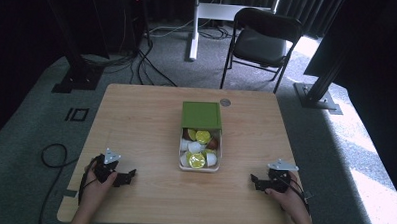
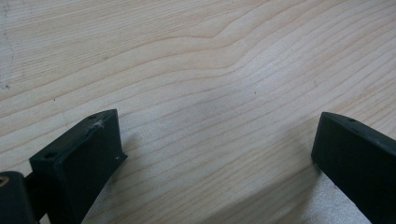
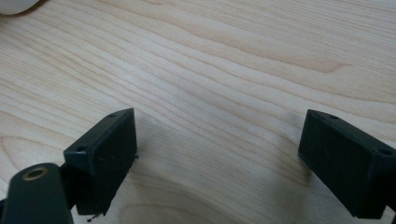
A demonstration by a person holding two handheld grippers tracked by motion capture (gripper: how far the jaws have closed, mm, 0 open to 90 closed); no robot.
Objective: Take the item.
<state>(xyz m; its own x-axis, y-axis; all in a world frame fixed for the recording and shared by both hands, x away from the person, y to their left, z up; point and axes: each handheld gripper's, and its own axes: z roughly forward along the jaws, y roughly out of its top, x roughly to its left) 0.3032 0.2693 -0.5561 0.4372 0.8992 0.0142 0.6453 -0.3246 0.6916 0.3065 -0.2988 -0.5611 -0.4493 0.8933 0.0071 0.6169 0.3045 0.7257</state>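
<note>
Here | left tongs (image 1: 125, 178) and right tongs (image 1: 256, 182) rest wide open, empty, on bench (image 1: 141, 125) | pod box (image 1: 199, 164) mid-bench between them, green lid (image 1: 201, 115) slid back | risk: careless reach could nudge box, spilling capsules (image 1: 197, 161)

The left claw (image 2: 212, 154) hangs close over the pale wooden tabletop (image 2: 201, 60), its two black jaws spread wide with bare wood grain between them. Their shadows fall on the wood just beneath.
</note>
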